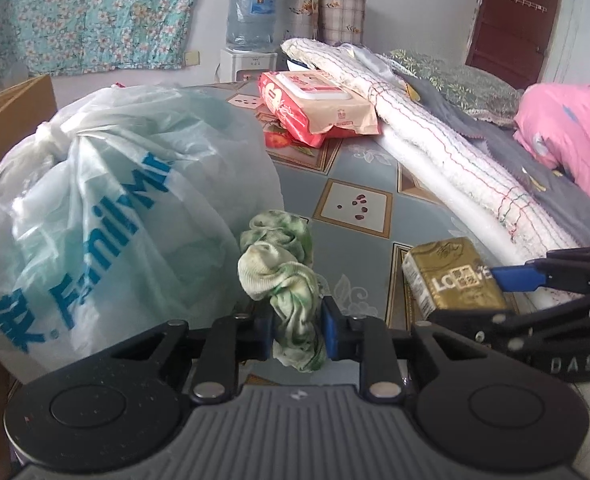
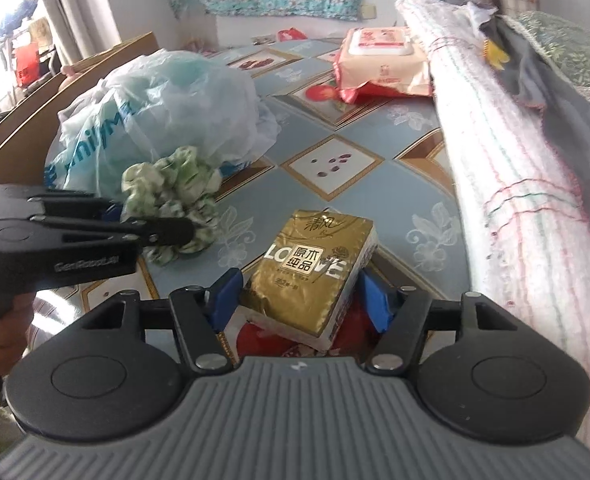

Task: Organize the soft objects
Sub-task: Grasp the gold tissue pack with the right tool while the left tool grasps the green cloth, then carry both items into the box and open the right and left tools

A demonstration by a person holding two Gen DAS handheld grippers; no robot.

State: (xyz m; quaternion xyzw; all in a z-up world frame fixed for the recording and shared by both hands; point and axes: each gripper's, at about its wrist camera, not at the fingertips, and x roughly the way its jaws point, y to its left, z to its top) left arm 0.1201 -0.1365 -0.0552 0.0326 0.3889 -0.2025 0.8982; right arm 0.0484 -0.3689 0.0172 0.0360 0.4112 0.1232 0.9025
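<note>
Left tool is clamped on the green-white cloth, lower centre, beside the plastic bag, probably for lifting. Right tool stands apart, straddling the gold tissue pack on the desk, unpressed.

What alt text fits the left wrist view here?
The left gripper is shut on a crumpled green-and-white cloth lying on a blue patterned tablecloth. A tied translucent plastic shopping bag sits left of it, and the right gripper reaches a gold tissue pack at right.
</note>
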